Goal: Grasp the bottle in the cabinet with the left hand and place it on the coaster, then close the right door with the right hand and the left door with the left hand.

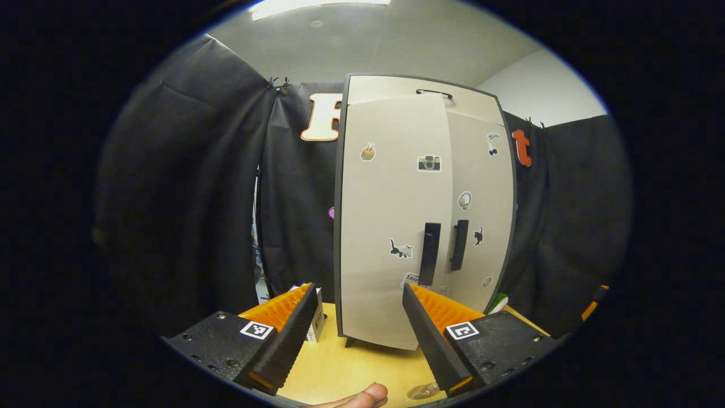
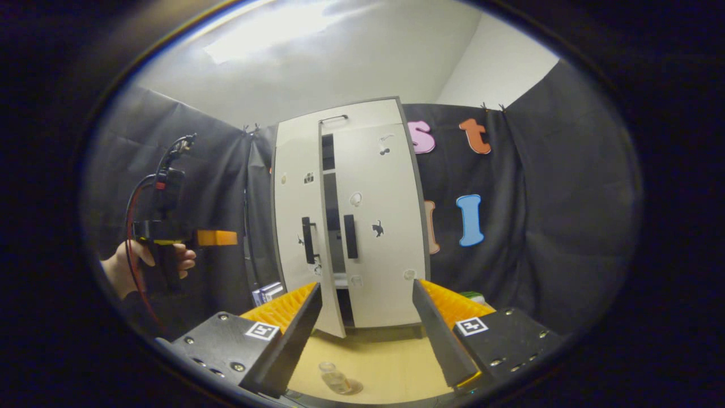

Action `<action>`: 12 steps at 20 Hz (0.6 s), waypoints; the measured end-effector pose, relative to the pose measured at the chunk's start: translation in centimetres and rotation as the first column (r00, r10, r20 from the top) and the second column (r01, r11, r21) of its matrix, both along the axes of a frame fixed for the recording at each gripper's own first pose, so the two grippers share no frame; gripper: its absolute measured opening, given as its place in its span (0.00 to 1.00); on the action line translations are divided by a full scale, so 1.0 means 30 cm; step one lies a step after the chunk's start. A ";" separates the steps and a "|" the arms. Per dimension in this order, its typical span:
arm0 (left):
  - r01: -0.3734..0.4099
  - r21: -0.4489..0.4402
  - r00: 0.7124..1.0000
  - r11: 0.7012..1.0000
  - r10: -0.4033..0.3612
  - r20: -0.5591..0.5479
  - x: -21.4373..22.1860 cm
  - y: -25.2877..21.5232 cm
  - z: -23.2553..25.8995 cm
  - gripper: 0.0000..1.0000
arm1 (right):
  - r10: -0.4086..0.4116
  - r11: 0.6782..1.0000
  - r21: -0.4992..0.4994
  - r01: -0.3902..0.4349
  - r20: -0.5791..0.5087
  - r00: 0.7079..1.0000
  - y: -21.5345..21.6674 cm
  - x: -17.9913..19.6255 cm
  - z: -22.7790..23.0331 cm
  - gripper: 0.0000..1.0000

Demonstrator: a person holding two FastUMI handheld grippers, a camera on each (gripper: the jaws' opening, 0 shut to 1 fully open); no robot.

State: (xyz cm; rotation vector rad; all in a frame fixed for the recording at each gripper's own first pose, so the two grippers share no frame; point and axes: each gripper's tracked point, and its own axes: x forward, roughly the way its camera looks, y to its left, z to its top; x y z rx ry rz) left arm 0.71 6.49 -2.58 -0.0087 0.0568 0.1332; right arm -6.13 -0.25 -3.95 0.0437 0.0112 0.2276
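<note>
With its two fingers spread wide and nothing between them, the left gripper (image 1: 358,334) hangs above the wooden tabletop (image 1: 345,368), facing the cabinet (image 1: 425,209). A fingertip (image 1: 362,396) of the person shows at the bottom edge, and the bottle's base (image 1: 423,390) peeks out beside the right-hand finger. Ahead, the left door (image 1: 391,221) stands slightly ajar, its dark handle (image 1: 429,253) close to the handle (image 1: 459,245) of the right door (image 1: 481,215). The right gripper (image 2: 365,334) is likewise released, holding nothing. Just past its fingers the clear bottle (image 2: 335,378) stands upright on the table; whether a coaster lies beneath it cannot be told. Beyond, a dark gap (image 2: 331,221) shows between the doors. Far to the left, a hand (image 2: 127,266) holds the other gripper near the black curtain (image 2: 538,226).
</note>
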 end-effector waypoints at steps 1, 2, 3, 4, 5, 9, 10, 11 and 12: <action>0.005 0.001 1.000 1.000 -0.005 0.008 0.000 -0.007 0.011 0.95 | 0.001 1.000 0.007 -0.001 -0.002 1.000 0.001 0.005 0.012 0.97; 0.014 0.008 1.000 1.000 -0.014 0.016 0.004 -0.014 0.024 0.95 | -0.007 1.000 0.011 0.007 0.003 1.000 -0.003 0.010 0.029 0.97; 0.019 0.015 1.000 1.000 -0.019 0.020 0.009 -0.021 0.030 0.95 | -0.018 1.000 0.014 0.018 0.005 1.000 -0.012 0.017 0.039 0.97; 0.030 0.014 0.999 0.999 -0.030 0.025 0.015 -0.032 0.033 0.95 | -0.024 1.000 0.016 0.024 0.005 1.000 -0.013 0.023 0.050 0.97; 0.045 0.006 0.998 0.999 -0.045 0.031 0.022 -0.046 0.037 0.95 | -0.029 0.999 0.018 0.029 0.005 1.000 -0.013 0.035 0.060 0.97; 0.090 -0.014 0.996 0.996 -0.090 0.030 0.067 -0.074 0.035 0.95 | -0.063 0.998 0.018 0.063 0.017 0.998 -0.041 0.063 0.101 0.98; 0.086 -0.011 0.996 0.996 -0.086 0.030 0.078 -0.070 0.035 0.95 | -0.069 0.997 0.019 0.068 0.016 0.998 -0.048 0.067 0.108 0.97; 0.084 -0.012 0.996 0.996 -0.084 0.027 0.090 -0.071 0.034 0.95 | -0.076 0.997 0.021 0.076 0.012 0.997 -0.048 0.059 0.103 0.97; 0.088 -0.016 0.996 0.996 -0.088 0.024 0.105 -0.076 0.025 0.95 | -0.084 0.996 0.021 0.084 0.008 0.996 -0.054 0.057 0.103 0.97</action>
